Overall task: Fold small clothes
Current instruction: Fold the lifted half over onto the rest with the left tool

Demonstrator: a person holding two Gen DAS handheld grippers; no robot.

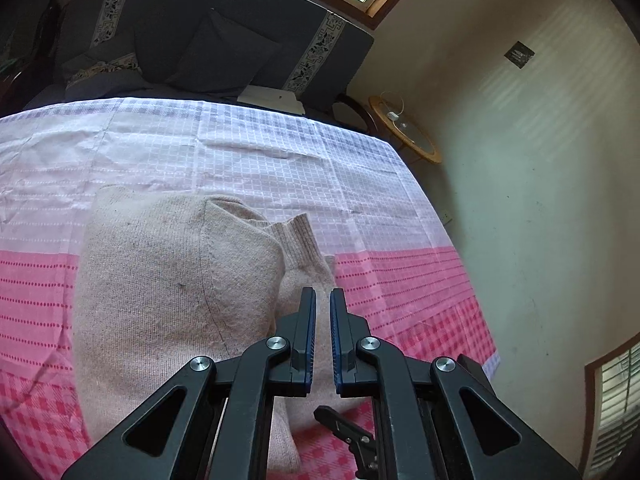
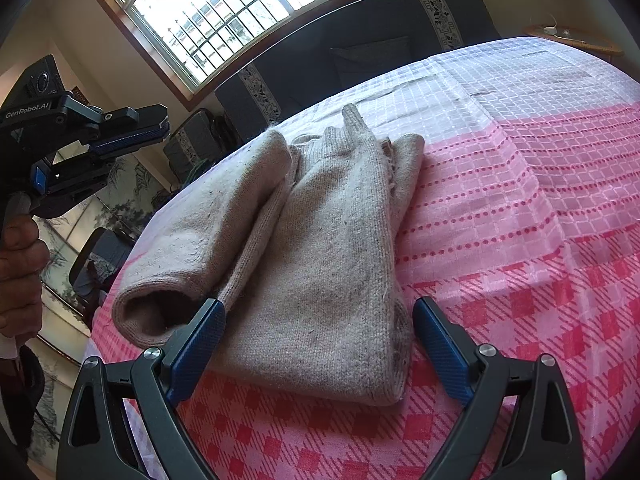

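A beige knitted sweater [image 1: 160, 280] [image 2: 328, 248] lies folded on the pink and white checked tablecloth [image 1: 240, 160] [image 2: 520, 200], a ribbed cuff sticking out at its far side. My left gripper [image 1: 323, 294] hovers over the sweater's right part with its blue pads almost touching and nothing between them. In the right wrist view this left gripper [image 2: 165, 123] hangs in the air to the left of the sweater, clear of the cloth, held by a person's hand [image 2: 20, 248]. My right gripper [image 2: 320, 304] stands wide open at the sweater's near edge, one finger on either side.
Behind the table is a dark sofa [image 1: 200, 40] with cushions. A round wooden side table [image 1: 404, 128] stands by the wall at the far right corner. The barred window [image 2: 240, 12] is above the sofa. Bare tablecloth stretches to the right of the sweater.
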